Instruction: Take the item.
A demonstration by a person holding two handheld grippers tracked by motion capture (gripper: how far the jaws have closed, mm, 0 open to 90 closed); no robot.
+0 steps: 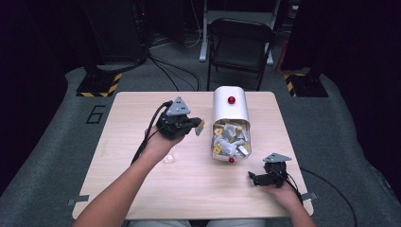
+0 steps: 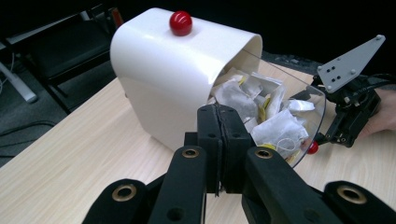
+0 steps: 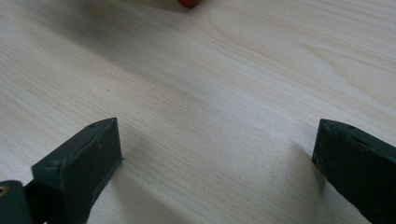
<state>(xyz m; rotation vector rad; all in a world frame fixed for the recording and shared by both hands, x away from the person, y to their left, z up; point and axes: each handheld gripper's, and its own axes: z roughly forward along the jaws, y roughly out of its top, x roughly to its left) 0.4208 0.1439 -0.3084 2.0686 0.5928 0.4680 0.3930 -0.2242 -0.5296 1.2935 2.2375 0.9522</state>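
Observation:
A white rounded container [image 1: 230,111] [image 2: 163,79] with a red knob [image 1: 231,100] [image 2: 180,23] lies on the wooden table [image 1: 198,189]. Its clear front flap [image 2: 314,100] hangs open over several white and yellow sachets [image 1: 230,139] [image 2: 261,107]. My left gripper [image 1: 197,126] [image 2: 219,140] hovers just left of the opening, shut on a small sachet [image 1: 200,127] at its tip. My right gripper [image 1: 252,178] [image 3: 215,154] [image 2: 348,116] rests low near the table's front right, open, with bare wood between its jaws. A second red knob [image 1: 231,160] [image 2: 313,147] [image 3: 189,3] sits at the flap's edge.
A small clear object [image 1: 169,158] lies on the table under my left hand. A black folding chair [image 1: 239,45] stands beyond the far edge. Cables trail from both grippers across the table and floor.

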